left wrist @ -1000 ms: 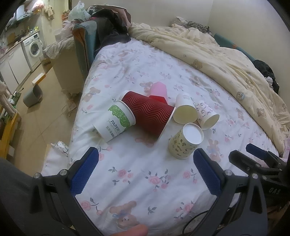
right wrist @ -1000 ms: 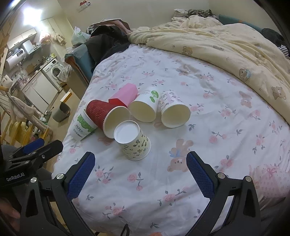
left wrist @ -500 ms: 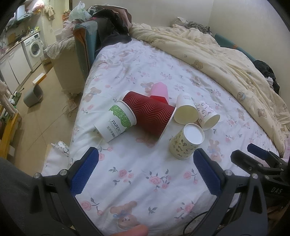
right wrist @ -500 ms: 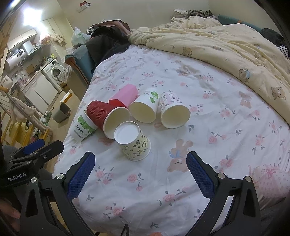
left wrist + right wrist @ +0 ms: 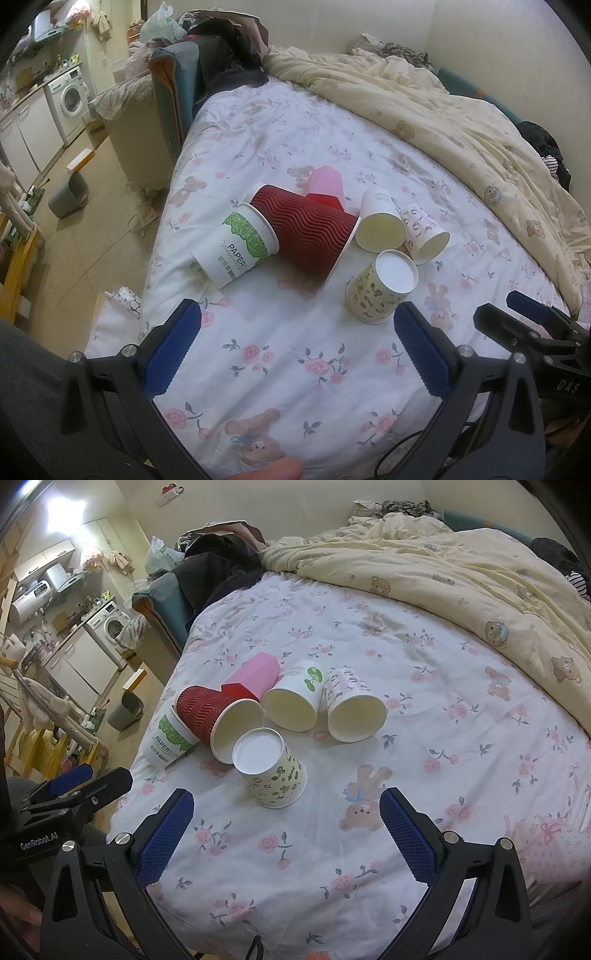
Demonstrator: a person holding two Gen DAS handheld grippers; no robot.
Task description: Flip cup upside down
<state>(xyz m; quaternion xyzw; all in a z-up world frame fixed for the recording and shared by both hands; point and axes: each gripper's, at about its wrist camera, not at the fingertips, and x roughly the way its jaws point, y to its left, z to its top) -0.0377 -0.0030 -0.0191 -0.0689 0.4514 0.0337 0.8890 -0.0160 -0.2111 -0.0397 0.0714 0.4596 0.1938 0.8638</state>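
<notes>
Several paper cups lie clustered on the flowered bed sheet [image 5: 280, 354]. A yellow patterned cup [image 5: 376, 291] [image 5: 271, 771] stands upside down, base up, nearest me. A red ribbed cup [image 5: 306, 229] [image 5: 218, 716], a white and green PAPER cup [image 5: 236, 247] [image 5: 168, 738], a pink cup [image 5: 255, 675], a white cup with a green mark [image 5: 295, 698] and a pink-printed cup [image 5: 351, 709] lie on their sides. My left gripper [image 5: 295, 347] is open and empty short of the cups. My right gripper [image 5: 284, 830] is open and empty, just in front of the yellow cup.
A cream duvet [image 5: 461, 572] is bunched along the bed's right side. The bed's left edge drops to the floor, with a grey bin [image 5: 68, 192], a washing machine [image 5: 70, 98] and a chair heaped with clothes [image 5: 207, 568] beyond.
</notes>
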